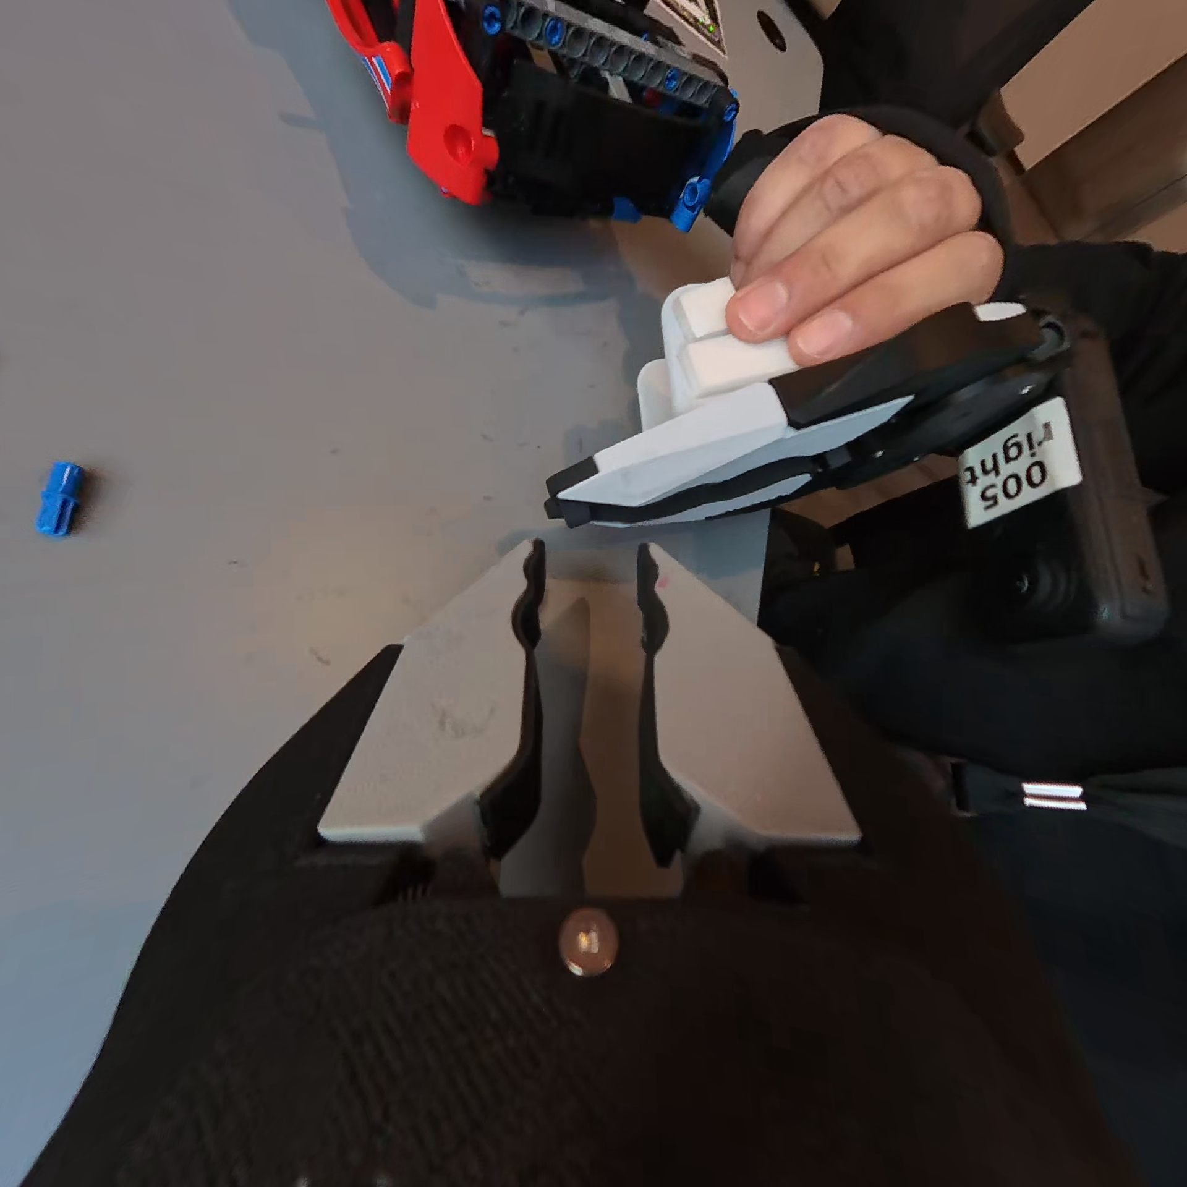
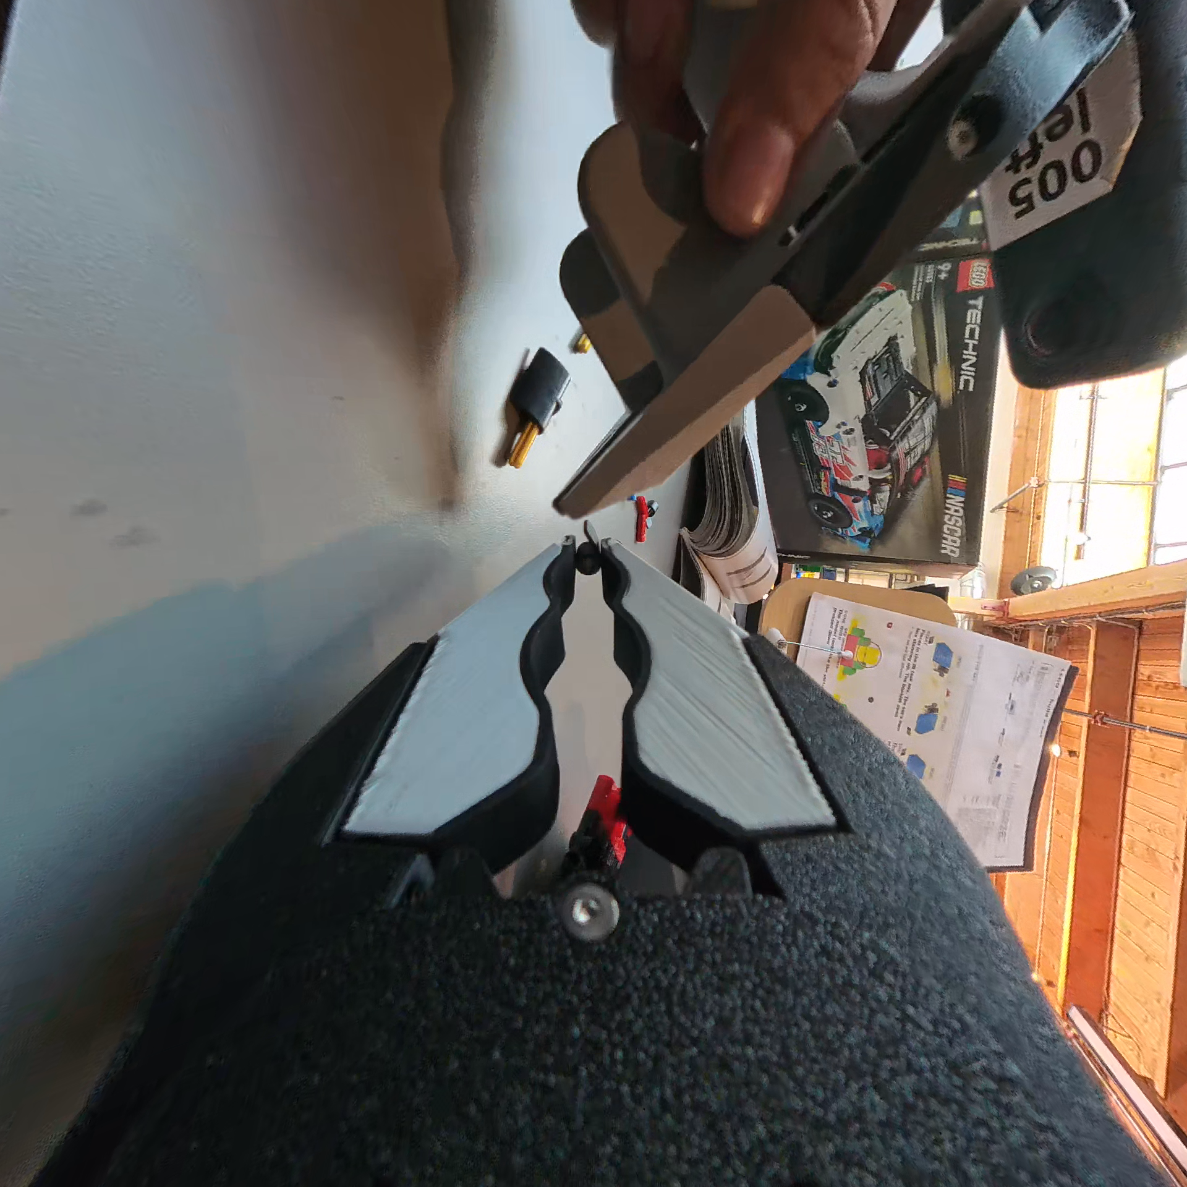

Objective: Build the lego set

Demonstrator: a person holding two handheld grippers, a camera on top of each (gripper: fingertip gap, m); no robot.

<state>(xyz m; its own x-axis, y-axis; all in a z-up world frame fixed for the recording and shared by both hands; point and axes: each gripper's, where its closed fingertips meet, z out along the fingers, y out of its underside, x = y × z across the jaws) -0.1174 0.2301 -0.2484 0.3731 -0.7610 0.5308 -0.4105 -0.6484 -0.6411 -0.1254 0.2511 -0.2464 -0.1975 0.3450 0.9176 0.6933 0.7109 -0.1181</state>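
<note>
Grey tabletop (image 1: 225,353) carries all parts. Left hand-held gripper (image 1: 588,552): fingers stand apart with a clear gap, nothing between them, tips just above the tabletop. Right hand-held gripper (image 2: 586,549): fingers drawn narrow, tips pinching a small black pin (image 2: 586,556). Seen from the left wrist view, the right hand-held gripper (image 1: 565,507) comes in from the right, its tips near the left one's tips; a hand (image 1: 854,237) grips its body.

A blue connector (image 1: 60,498) lies alone on the tabletop, well left of the grippers. Farther off, the partly built car (image 1: 552,109), red, black and blue, rests on the tabletop at the top of the left wrist view.

In the right wrist view, a black piece with a gold pin (image 2: 536,404) lies on the tabletop, a small red piece (image 2: 641,517) beyond the tips. Past the edge stand a stack of booklets (image 2: 732,507), the set's box (image 2: 880,417) and a printed sheet (image 2: 931,726)
</note>
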